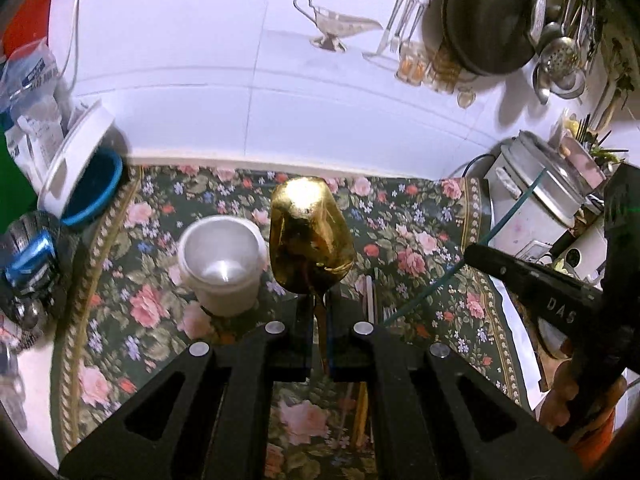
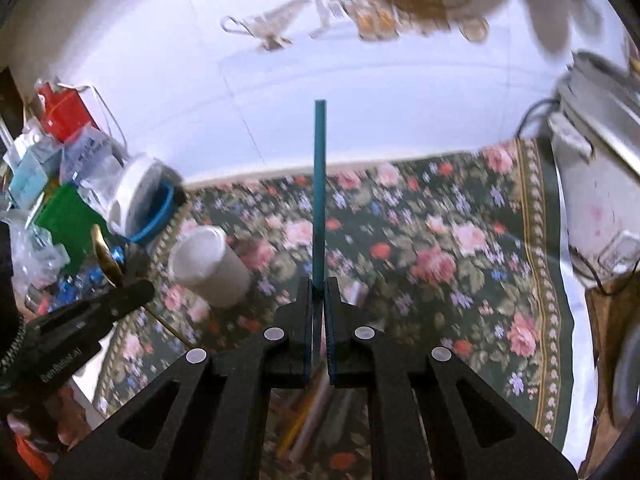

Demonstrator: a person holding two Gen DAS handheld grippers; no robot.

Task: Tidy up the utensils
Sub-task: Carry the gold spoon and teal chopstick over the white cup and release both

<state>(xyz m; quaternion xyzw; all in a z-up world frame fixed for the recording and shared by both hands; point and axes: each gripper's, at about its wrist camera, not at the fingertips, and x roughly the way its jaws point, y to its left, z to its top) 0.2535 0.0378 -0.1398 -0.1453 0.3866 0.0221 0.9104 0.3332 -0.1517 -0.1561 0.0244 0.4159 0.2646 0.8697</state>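
My left gripper (image 1: 319, 304) is shut on a gold spoon (image 1: 308, 232), bowl pointing up and away, held above the floral mat (image 1: 420, 240). A white cup (image 1: 222, 264) stands empty on the mat just left of the spoon. My right gripper (image 2: 319, 286) is shut on a teal straw (image 2: 319, 184) that points straight ahead, over the mat. The cup also shows in the right wrist view (image 2: 208, 266), to the left of the straw. The right gripper appears at the right edge of the left wrist view (image 1: 472, 250), with the straw (image 1: 492, 232) crossing it. More utensils lie blurred on the mat under the right gripper.
A white tub with a blue lid (image 1: 80, 188) lies tipped at the mat's left corner, beside bags and clutter (image 1: 28, 92). A rice cooker (image 1: 536, 196) stands at the right. A dark pot (image 1: 488, 16), ladles (image 1: 560, 60) and a utensil picture hang on the white wall (image 1: 200, 80).
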